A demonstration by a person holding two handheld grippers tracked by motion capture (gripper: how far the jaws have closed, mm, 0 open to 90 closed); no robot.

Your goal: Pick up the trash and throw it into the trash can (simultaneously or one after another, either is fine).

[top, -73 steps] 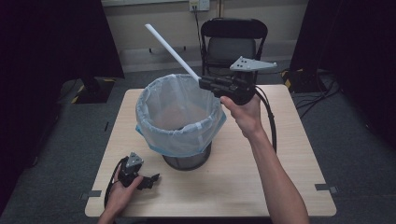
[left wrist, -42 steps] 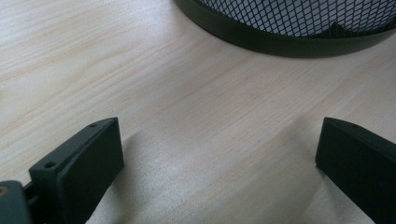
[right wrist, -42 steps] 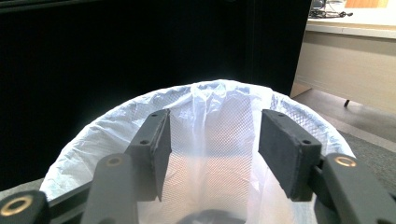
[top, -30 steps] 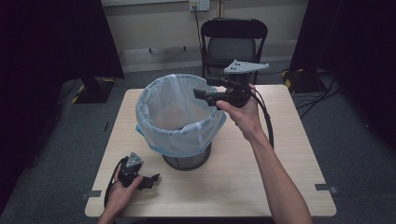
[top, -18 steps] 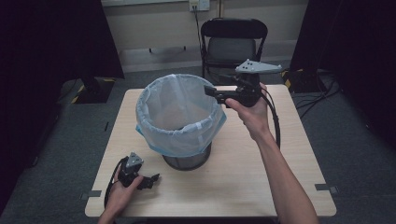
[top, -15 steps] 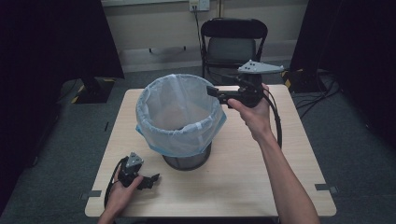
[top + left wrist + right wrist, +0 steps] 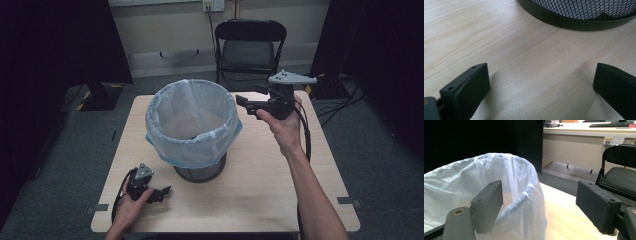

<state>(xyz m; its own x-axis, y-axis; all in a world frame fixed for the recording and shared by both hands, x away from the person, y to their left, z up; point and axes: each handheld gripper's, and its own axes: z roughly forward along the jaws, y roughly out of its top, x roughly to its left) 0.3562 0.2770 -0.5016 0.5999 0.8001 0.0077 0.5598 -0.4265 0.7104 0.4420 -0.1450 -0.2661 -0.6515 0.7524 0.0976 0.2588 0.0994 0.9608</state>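
A black mesh waste bin (image 7: 200, 172) with a pale plastic liner (image 7: 192, 145) stands in the middle of the wooden table (image 7: 270, 175). My right gripper (image 7: 244, 105) hovers just right of the bin's rim, held level and pointing left at it. Its jaws have just been opening and now stand open with nothing between them. In the right gripper view the liner (image 7: 461, 180) bulges behind the left jaw of that gripper (image 7: 539, 202). My left gripper (image 7: 162, 192) rests on the table at the front left, open and empty. Just ahead of it (image 7: 541, 85) lies the bin's base (image 7: 574, 22).
A black folding chair (image 7: 250, 50) stands behind the table's far edge. Bare tabletop lies right of the bin and along the front edge. Dark curtains hang on both sides, and cables lie on the floor at the right.
The white stick that my right gripper held over the bin is gone from its jaws. That gripper has drawn back to the right, off the rim. The left hand has stayed put.
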